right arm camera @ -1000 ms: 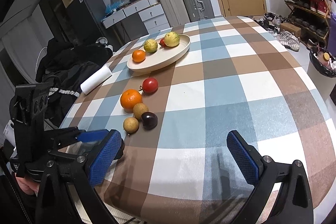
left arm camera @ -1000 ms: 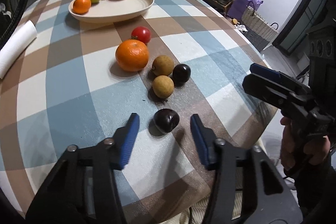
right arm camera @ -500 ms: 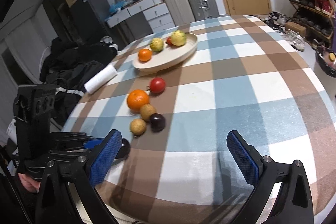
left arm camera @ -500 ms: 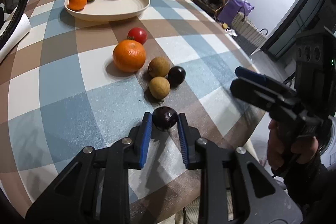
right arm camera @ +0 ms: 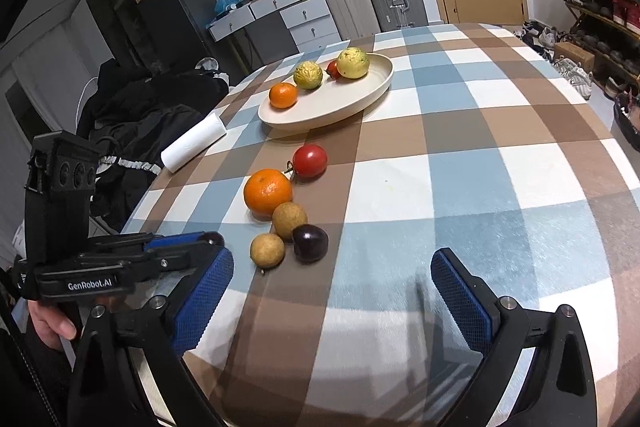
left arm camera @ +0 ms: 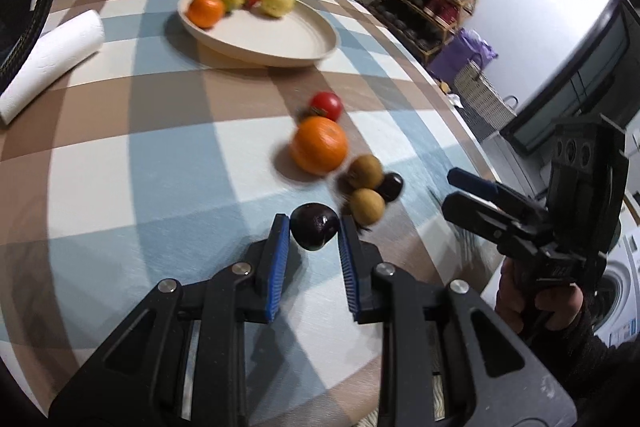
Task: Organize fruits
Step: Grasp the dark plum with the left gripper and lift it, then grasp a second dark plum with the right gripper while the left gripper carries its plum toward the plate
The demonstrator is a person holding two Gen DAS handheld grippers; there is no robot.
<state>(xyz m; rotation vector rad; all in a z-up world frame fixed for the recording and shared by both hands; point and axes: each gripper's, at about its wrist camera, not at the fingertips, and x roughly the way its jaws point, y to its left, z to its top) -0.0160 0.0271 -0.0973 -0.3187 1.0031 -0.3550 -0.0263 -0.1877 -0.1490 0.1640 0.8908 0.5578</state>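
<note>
My left gripper (left arm camera: 314,227) is shut on a dark plum (left arm camera: 314,231) and holds it above the checked tablecloth; it also shows at the left of the right wrist view (right arm camera: 196,241). On the cloth lie a large orange (right arm camera: 268,191), a red tomato (right arm camera: 309,161), two brown round fruits (right arm camera: 289,218) (right arm camera: 267,249) and a second dark plum (right arm camera: 310,243). A beige plate (right arm camera: 344,99) farther back holds a small orange (right arm camera: 283,95), two yellow-green fruits and a small red one. My right gripper (right arm camera: 332,291) is open and empty over the near table edge.
A white paper towel roll (right arm camera: 194,141) lies at the table's left edge. Dark clothing on a chair (right arm camera: 152,107) is beyond that edge. Suitcases, drawers and a shoe rack stand around the room.
My left gripper closed on the near dark plum and lifted it off the cloth, moving up and leftward. My right gripper stayed open and shifted slightly toward the fruit cluster.
</note>
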